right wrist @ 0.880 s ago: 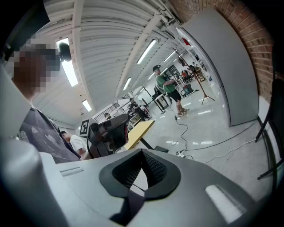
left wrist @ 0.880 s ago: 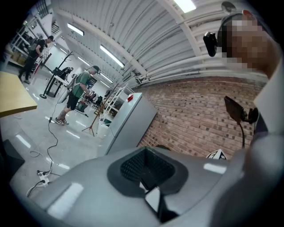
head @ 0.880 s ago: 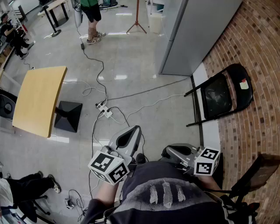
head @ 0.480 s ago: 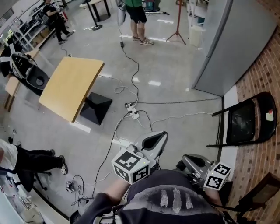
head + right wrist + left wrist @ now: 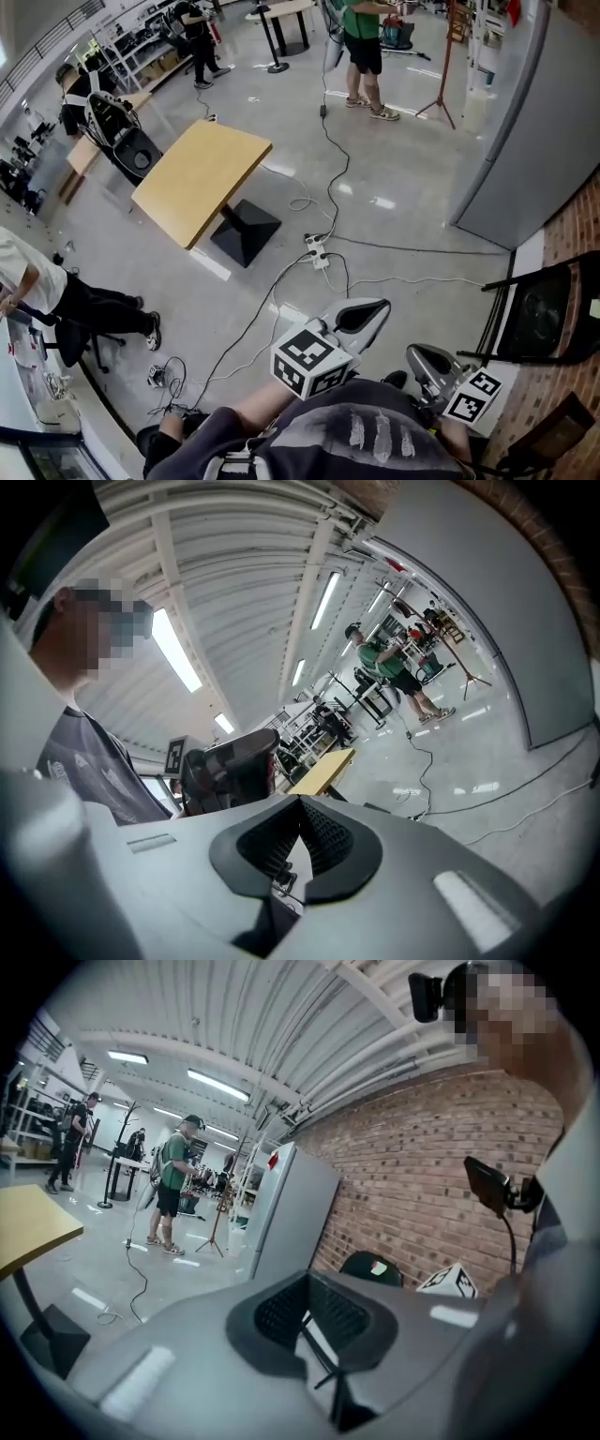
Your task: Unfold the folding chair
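Left claw and right claw are both clenched and empty, while the chair, apparently folded, leans against the brick wall well beyond the right claw.

Left hand-held gripper jaws together, empty, folding chair by brick wall beyond

My head camera looked steeply down over my chest, with the floor filling the upper frame. The camera on my left gripper sat close behind its jaws, facing almost level toward the brick wall. The one on my right gripper faced the wooden table. All three views caught the person in green.
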A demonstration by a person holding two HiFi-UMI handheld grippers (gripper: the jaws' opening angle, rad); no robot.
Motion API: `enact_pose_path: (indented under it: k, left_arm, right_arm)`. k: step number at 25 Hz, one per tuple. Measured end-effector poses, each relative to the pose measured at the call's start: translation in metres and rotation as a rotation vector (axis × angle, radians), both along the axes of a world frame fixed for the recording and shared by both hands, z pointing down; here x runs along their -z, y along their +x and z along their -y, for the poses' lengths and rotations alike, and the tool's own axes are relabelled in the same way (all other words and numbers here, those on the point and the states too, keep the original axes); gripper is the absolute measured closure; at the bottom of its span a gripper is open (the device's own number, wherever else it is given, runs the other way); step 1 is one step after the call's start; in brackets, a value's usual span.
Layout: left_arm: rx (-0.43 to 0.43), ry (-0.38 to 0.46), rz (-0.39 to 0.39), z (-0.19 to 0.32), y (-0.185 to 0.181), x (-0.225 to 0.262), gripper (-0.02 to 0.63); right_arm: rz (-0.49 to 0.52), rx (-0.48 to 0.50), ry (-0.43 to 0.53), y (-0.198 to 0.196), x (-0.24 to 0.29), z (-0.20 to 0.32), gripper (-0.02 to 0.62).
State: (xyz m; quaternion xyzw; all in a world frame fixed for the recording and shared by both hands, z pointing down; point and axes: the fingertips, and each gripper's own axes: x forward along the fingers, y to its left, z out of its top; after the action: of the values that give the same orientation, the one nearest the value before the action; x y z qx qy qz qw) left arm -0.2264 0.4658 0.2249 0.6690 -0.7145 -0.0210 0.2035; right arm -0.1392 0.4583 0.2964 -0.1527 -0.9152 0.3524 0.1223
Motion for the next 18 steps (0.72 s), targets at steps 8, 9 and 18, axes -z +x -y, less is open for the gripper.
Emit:
enact_pose_path:
  k: [8,9,18]
  left_arm:
    - [-0.09,-0.01,0.053,0.079,0.062,0.0,0.604]
    - [-0.101,-0.016,0.053,0.087,0.068,-0.001,0.604]
    - [-0.205,-0.054,0.096,0.151,0.134,-0.006,0.604]
  right_arm:
    - [0.059,-0.083,-0.021,0.052,-0.001,0.074,0.594]
    - [0.059,-0.093,-0.022,0.059,-0.002,0.081,0.594]
    - [0.09,-0.172,-0.007,0.119,-0.006,0.132,0.594]
